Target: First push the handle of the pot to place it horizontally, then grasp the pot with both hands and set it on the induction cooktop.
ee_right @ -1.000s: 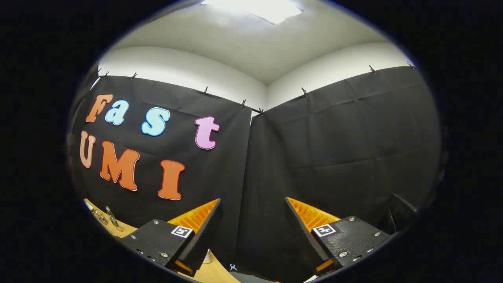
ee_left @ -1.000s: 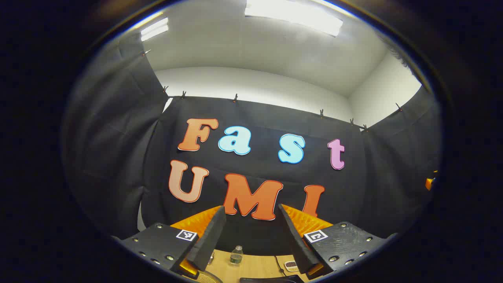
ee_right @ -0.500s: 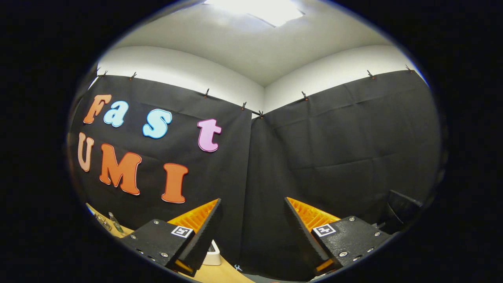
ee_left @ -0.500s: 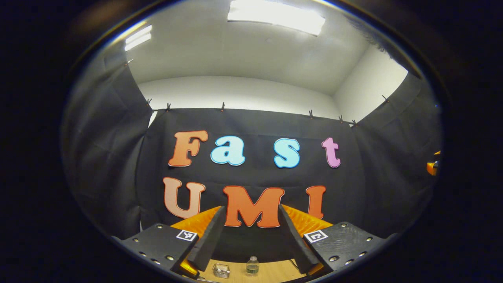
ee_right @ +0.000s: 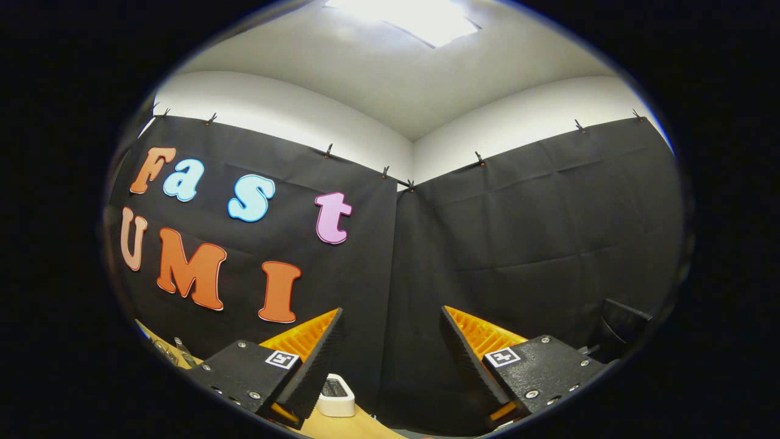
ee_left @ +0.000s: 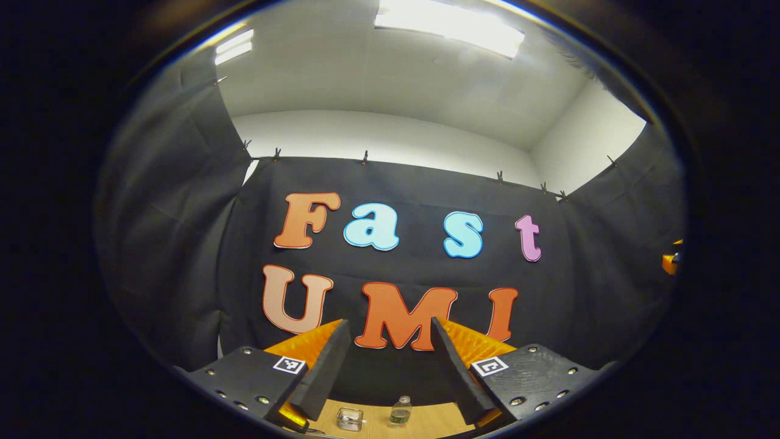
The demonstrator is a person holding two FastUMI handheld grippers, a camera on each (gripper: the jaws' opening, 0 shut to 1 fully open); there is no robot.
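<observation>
Pre-approach. My left gripper (ee_left: 385,329) and right gripper (ee_right: 391,320) spread wide, empty, aimed high. Small bottle (ee_left: 400,410) below left tips. Next, I judge: tilt down, find pot handle.

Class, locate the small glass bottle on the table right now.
In the left gripper view the bottle stands on the wooden table at the bottom edge, between the tongs' fingers, just right of a small clear box.
</observation>
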